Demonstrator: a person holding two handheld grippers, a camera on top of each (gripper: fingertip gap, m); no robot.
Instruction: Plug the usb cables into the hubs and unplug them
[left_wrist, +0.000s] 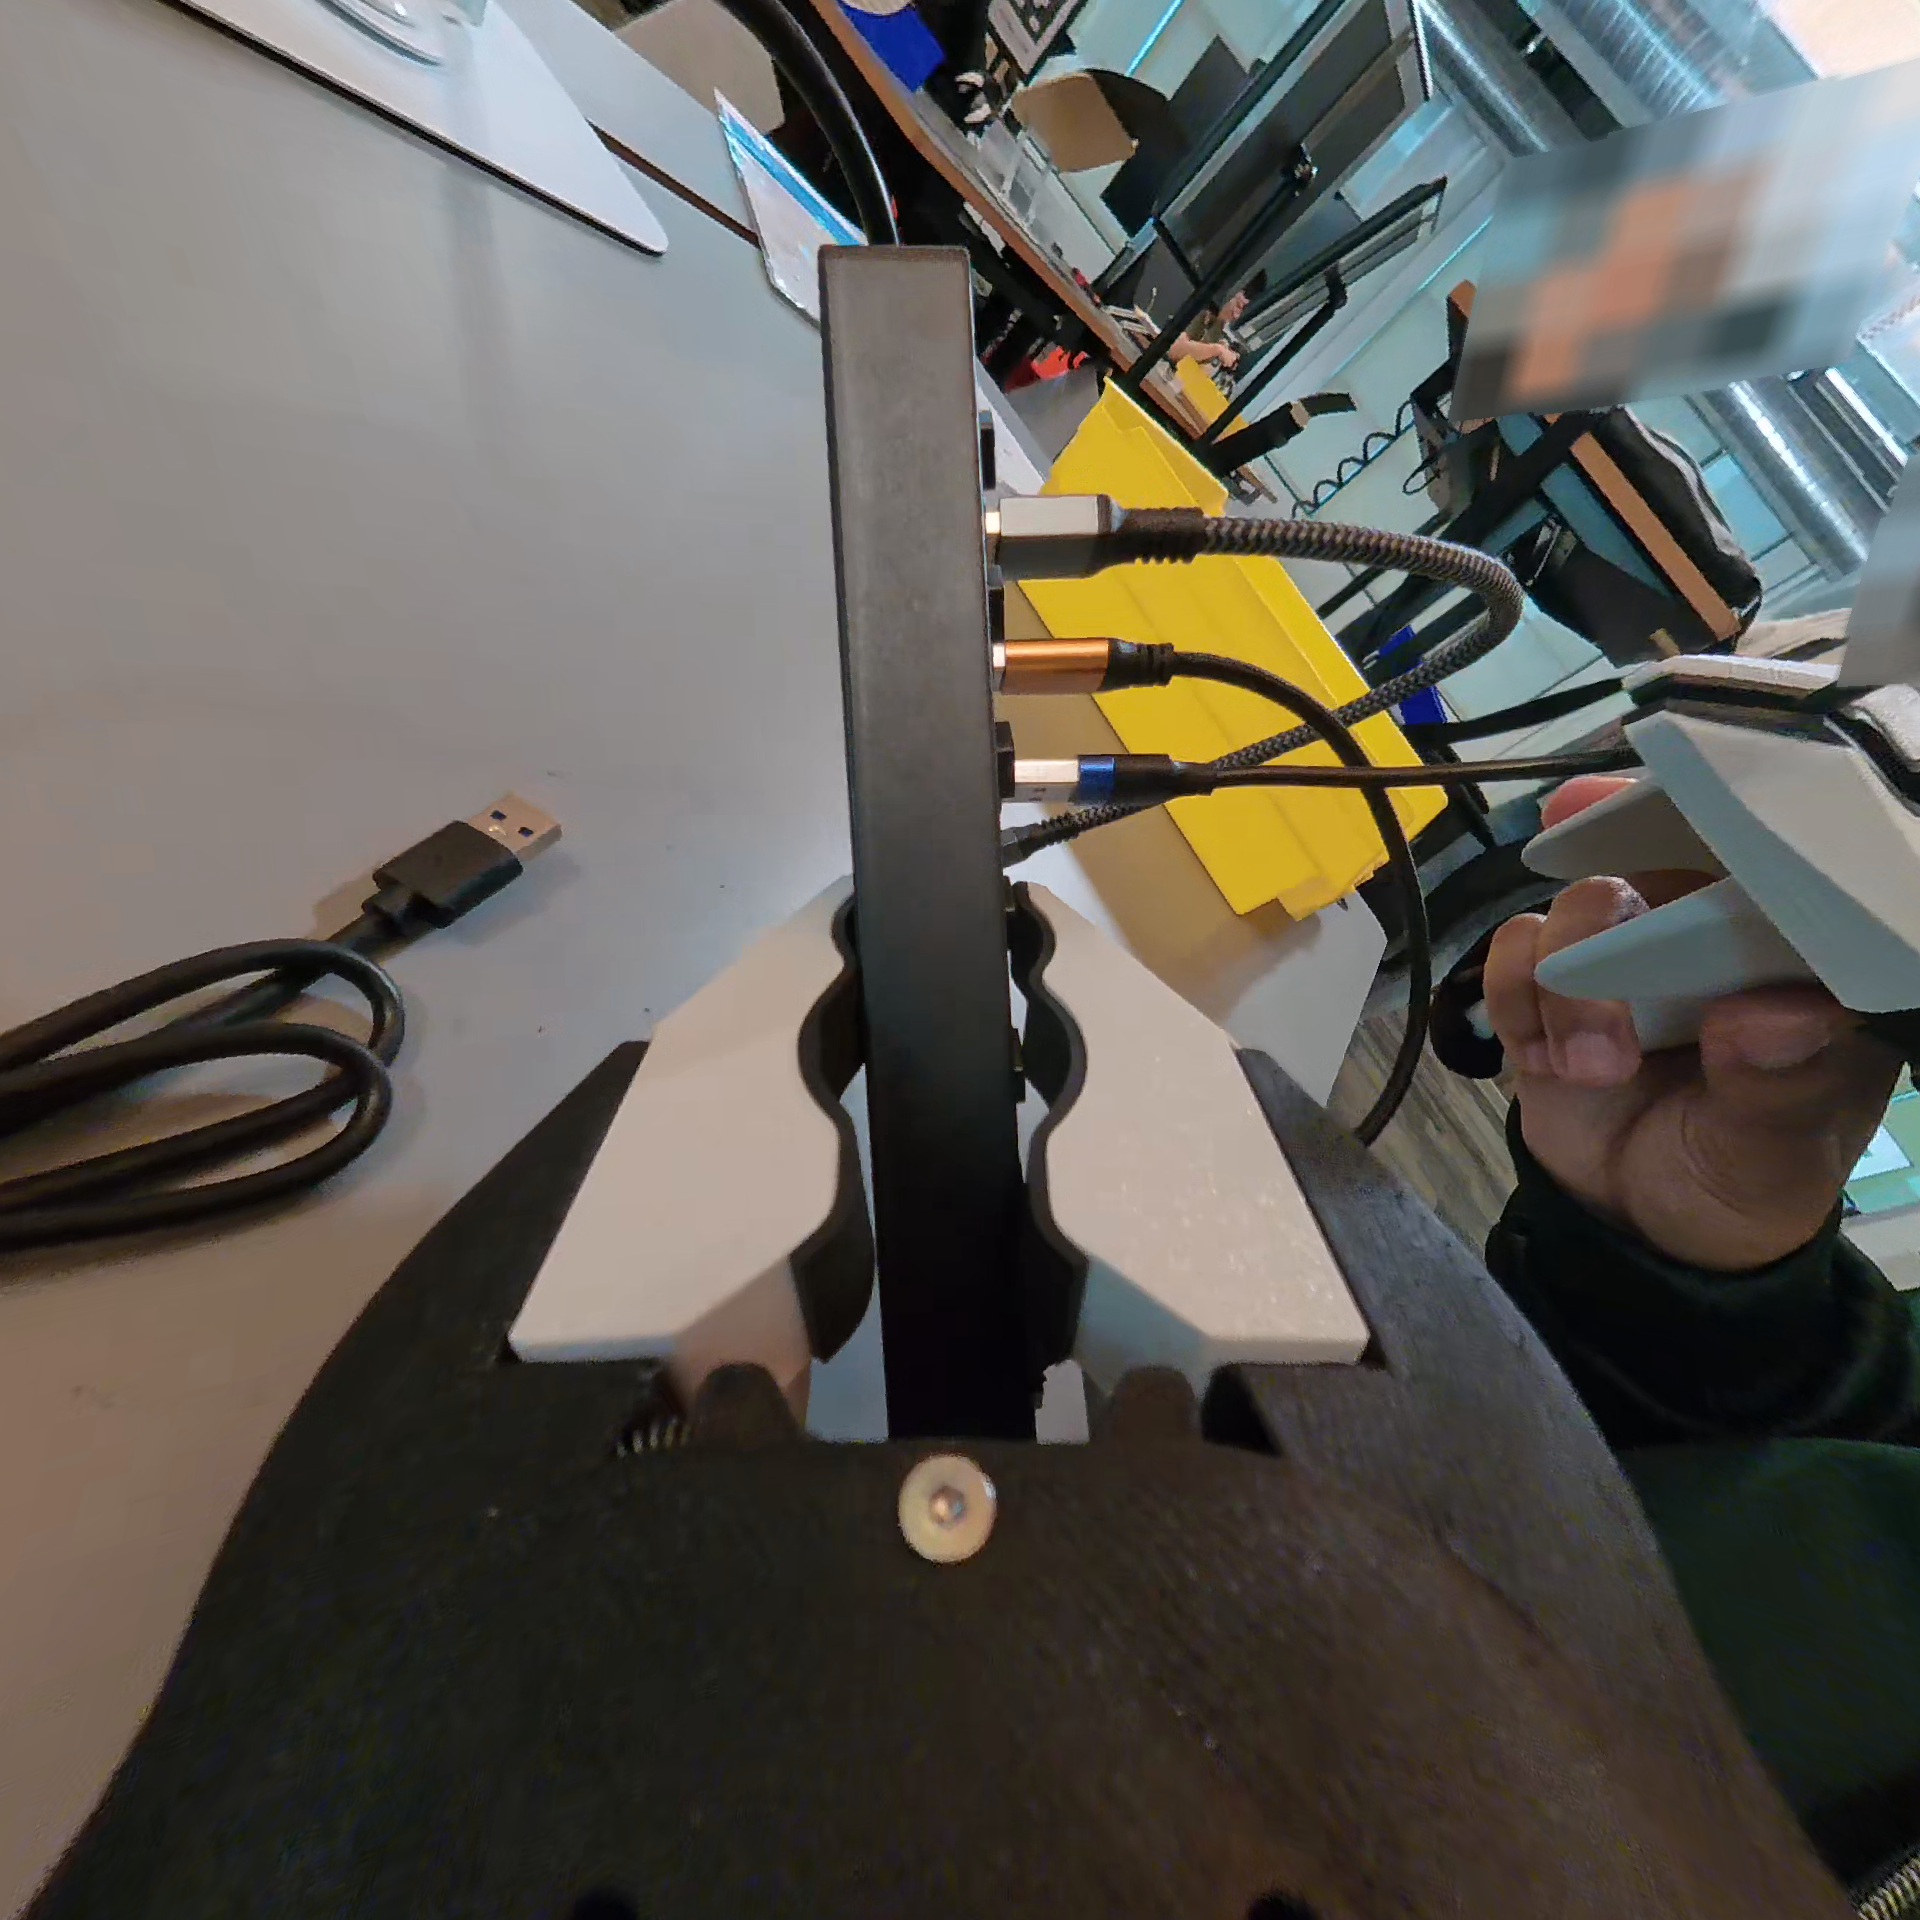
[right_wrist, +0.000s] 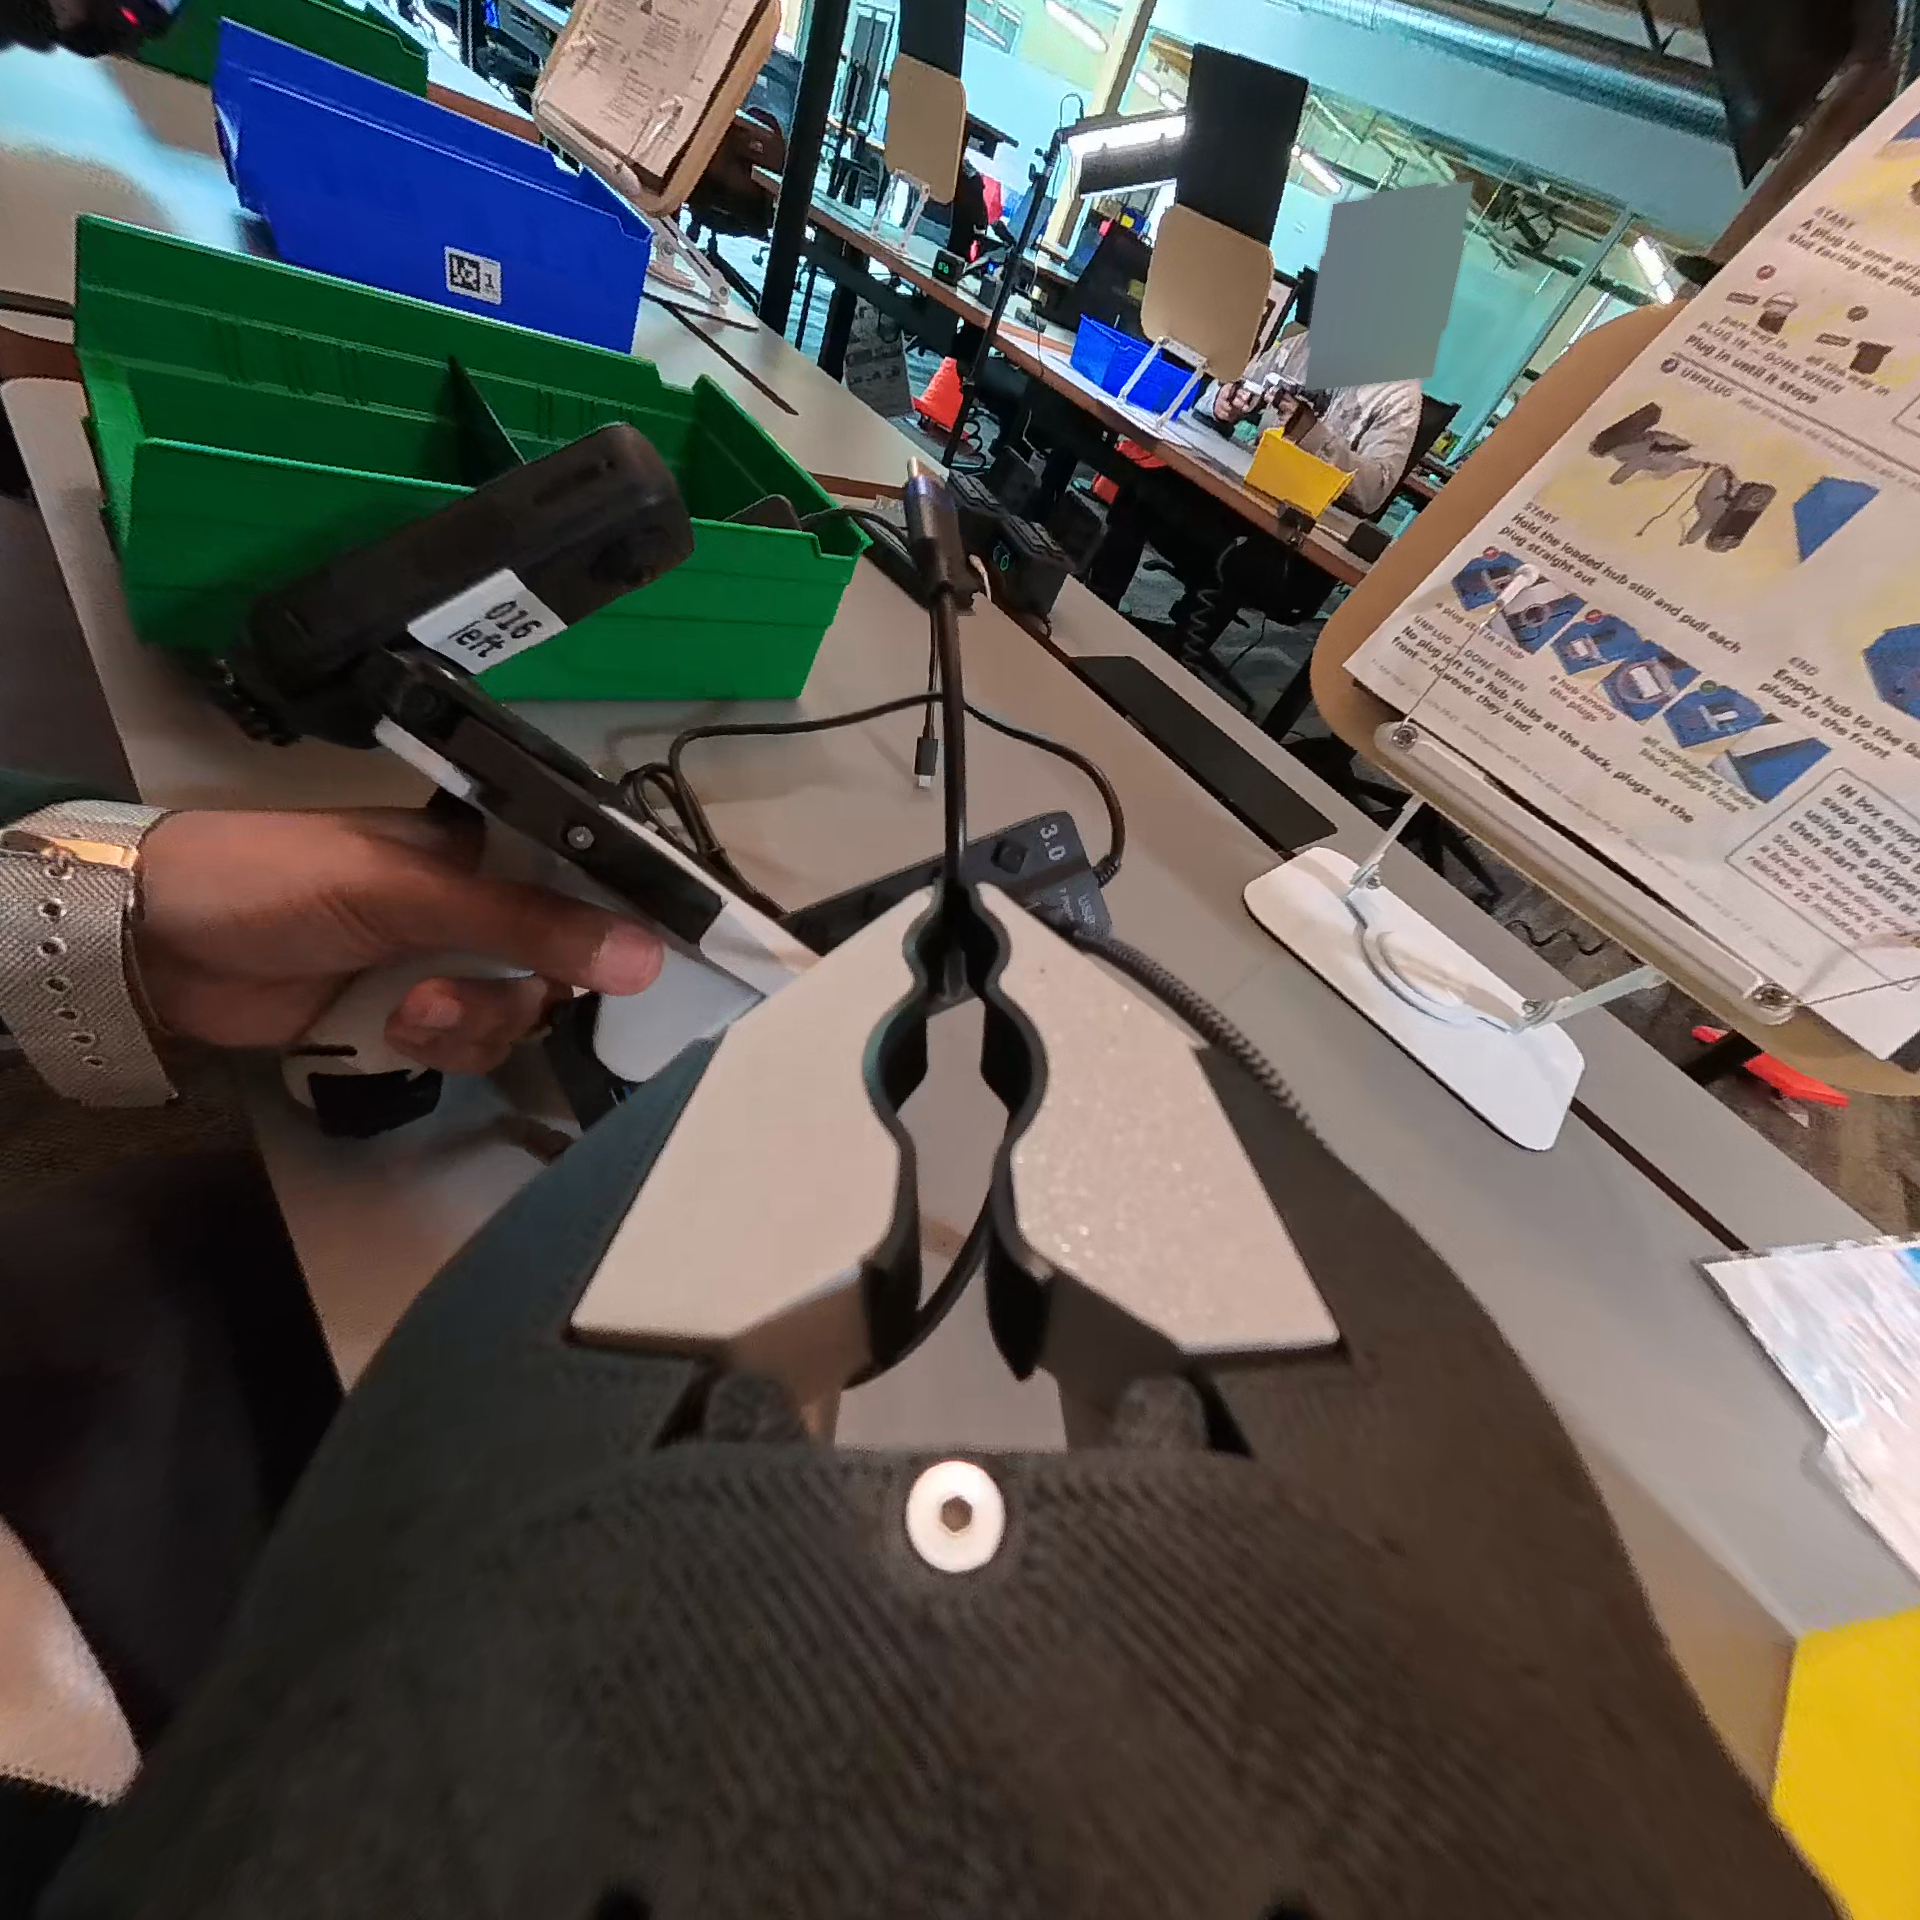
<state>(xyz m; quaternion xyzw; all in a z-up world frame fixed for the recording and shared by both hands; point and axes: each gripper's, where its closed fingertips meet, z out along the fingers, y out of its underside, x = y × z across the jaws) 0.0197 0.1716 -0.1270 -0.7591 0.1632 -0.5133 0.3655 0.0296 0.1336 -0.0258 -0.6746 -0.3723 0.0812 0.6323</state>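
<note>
My left gripper (left_wrist: 930, 914) is shut on a black USB hub (left_wrist: 904, 623) and holds it on edge above the grey table (left_wrist: 364, 520). Three plugs sit along the hub's right side: a grey braided one (left_wrist: 1055, 535), a copper one (left_wrist: 1055, 665) and a blue-ringed one (left_wrist: 1091, 777) with its metal end showing at the port. My right gripper (right_wrist: 951, 914) is shut on the blue-ringed plug's thin black cable (right_wrist: 951, 727). The plug (right_wrist: 928, 520) stands ahead of the fingertips. I cannot tell if it is still in the port. The right gripper also shows in the left wrist view (left_wrist: 1642, 732).
A loose black USB cable (left_wrist: 457, 873) lies on the table to the left. A yellow bin (left_wrist: 1226, 644) sits past the hub. A green bin (right_wrist: 416, 468) and a blue bin (right_wrist: 416, 208) stand at the back left. An instruction sheet on a stand (right_wrist: 1662, 623) is at the right.
</note>
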